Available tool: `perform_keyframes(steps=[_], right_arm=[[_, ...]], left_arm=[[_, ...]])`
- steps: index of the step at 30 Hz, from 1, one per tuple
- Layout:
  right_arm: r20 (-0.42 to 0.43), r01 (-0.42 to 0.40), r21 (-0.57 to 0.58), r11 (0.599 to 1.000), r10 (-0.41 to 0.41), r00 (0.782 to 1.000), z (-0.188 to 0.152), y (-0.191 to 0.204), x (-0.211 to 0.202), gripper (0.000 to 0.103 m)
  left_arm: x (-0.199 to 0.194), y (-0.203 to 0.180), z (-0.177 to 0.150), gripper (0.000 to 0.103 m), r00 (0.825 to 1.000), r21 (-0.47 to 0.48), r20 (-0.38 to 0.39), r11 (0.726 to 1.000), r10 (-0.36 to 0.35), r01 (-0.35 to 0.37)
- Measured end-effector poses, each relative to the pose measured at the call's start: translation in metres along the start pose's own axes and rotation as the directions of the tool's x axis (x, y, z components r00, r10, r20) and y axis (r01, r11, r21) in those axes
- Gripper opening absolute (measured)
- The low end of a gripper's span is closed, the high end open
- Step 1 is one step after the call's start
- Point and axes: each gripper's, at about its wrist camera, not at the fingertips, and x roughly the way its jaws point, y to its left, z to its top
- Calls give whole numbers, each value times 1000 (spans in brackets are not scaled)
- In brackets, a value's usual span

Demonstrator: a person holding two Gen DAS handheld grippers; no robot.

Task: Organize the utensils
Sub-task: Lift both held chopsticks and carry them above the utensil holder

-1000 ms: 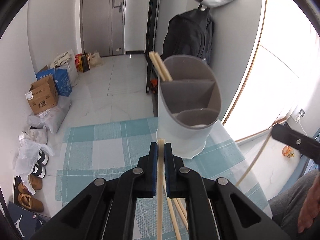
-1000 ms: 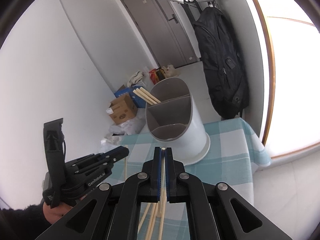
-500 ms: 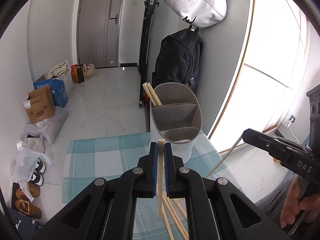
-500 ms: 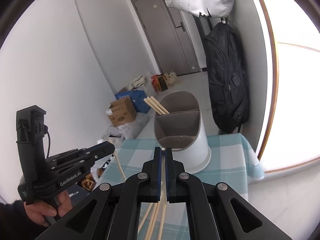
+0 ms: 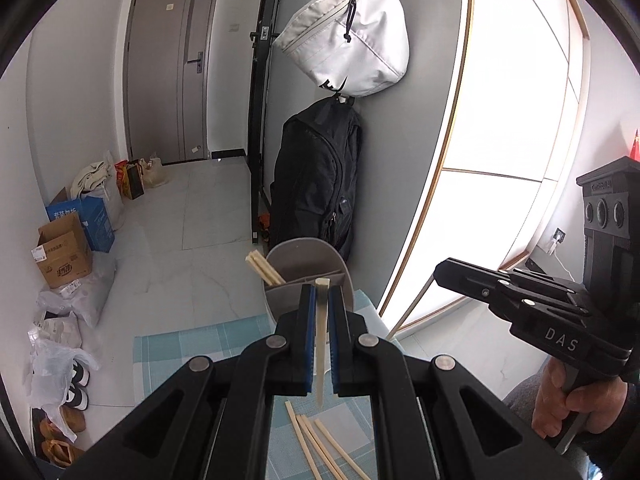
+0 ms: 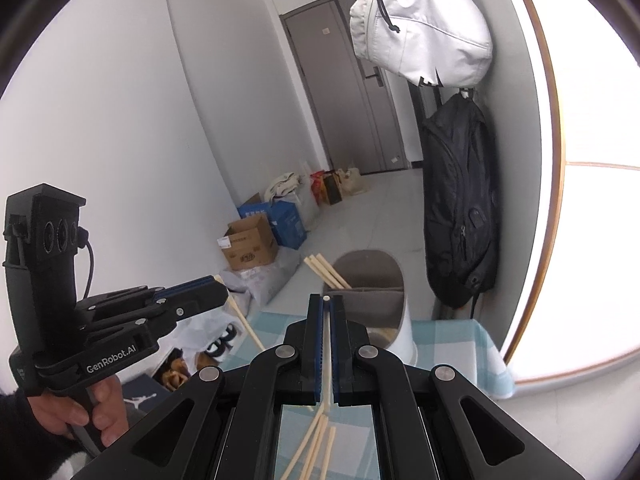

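Both tools raised since earlier frame: left tool point(image 5: 320, 320) and right tool point(image 6: 326, 328) each clenched on one chopstick point(image 5: 320, 344). Three chopsticks point(image 6: 326, 270) counted in holder point(image 6: 384, 280); others on desk point(image 6: 452, 336).

The pale wooden chopsticks point(image 5: 320, 446) at lower centre look smooth and matt. The grey oval plastic utensil holder point(image 6: 374, 280) has a dull satin finish. A woven teal-and-white checked cloth point(image 6: 456, 344) covers the worktop. The black matt plastic left gripper point(image 5: 321, 336) carries ribbed blue pads and small shiny metal rivets.
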Motion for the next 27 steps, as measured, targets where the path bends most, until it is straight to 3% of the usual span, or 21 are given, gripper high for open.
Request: perform_keyframes(steps=[8, 12, 20, 27], right_arm=[[48, -5, -7, 1000, 5, 999, 56, -6, -15, 2], [52, -3, 20, 1000, 2, 999, 81, -16, -11, 2], [86, 9, 62, 998, -14, 996, 114, -35, 0, 2], [85, 38, 24, 999, -40, 996, 128, -36, 27, 2]], left_arm=[[-6, 4, 49, 2, 999, -29, 42, 1000, -6, 7], [-3, 2, 66, 2, 997, 0, 72, 1000, -4, 4], [16, 6, 84, 2, 998, 4, 62, 1000, 4, -4], [39, 13, 96, 2, 998, 0, 56, 1000, 26, -26]])
